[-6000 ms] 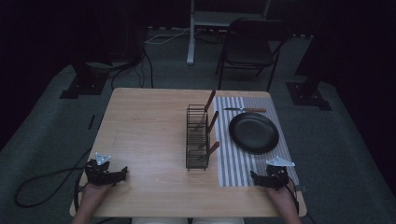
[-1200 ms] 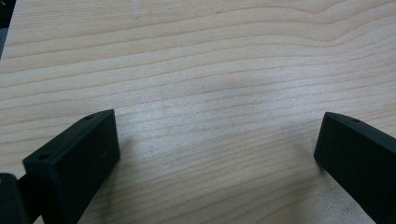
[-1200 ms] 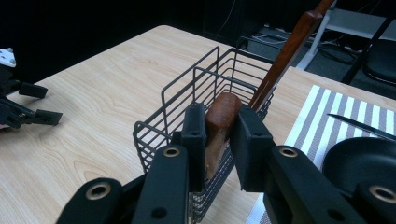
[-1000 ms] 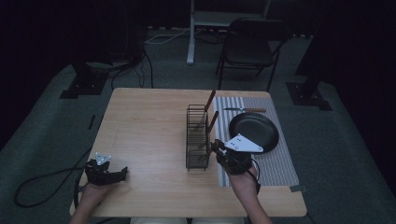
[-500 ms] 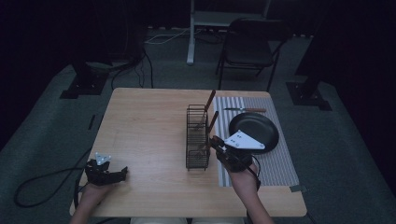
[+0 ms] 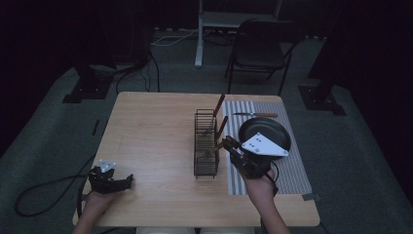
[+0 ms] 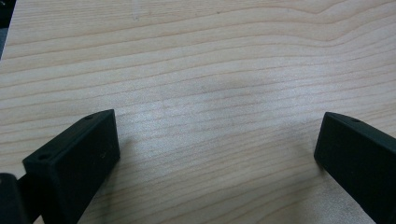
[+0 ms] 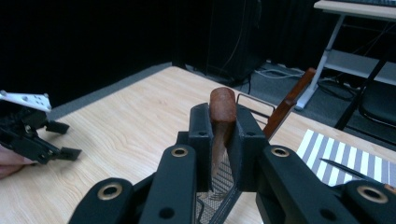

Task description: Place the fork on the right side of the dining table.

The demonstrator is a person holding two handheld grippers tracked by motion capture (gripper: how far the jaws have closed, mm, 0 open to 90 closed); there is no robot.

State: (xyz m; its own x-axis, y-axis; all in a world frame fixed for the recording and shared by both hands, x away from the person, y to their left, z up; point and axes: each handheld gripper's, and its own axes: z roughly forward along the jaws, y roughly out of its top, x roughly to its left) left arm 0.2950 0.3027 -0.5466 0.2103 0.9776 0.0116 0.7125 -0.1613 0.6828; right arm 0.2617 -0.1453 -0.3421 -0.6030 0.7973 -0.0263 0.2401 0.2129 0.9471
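— Since the earliest high view, has anything moved?

— Yes: the right gripper (image 6: pixel 228 144) has left the near right corner of the table (image 6: pixel 151 122) and now sits beside the wire rack (image 6: pixel 205 144), a little higher than a second ago. The left gripper (image 6: pixel 113 181) has stayed at the near left corner.

— What does the high view give for the right one?

— Its jaws are closed on the wooden handle of a fork (image 6: pixel 215 149) whose tines sit in the rack's near part. Two more wooden-handled utensils (image 6: pixel 217 108) lean in the rack behind it. A black pan (image 6: pixel 264 135) lies on the striped mat (image 6: pixel 292 170) just to the right, with a knife (image 6: pixel 255 115) beyond it.

— And the left gripper view?

— Bare wood grain, with the two black jaws standing wide apart and nothing between them.

— The right gripper view?

— The pads are clamped on the brown handle of the fork (image 8: pixel 222 116), which stands upright between them over the rack's wire (image 8: pixel 252 100). Another utensil handle (image 8: pixel 287 102) slants past on the right, and the left gripper (image 8: pixel 35 133) rests on the far side of the table.

— So which step is this?

— I judge it to be lifting the fork out of the rack, the grip already made and the tines not yet clear of the wires.

— What does the next move call for?

— A straight pull upward, keeping the handle vertical so the tines do not snag the wire or knock the neighbouring handles, then carrying it toward the mat.
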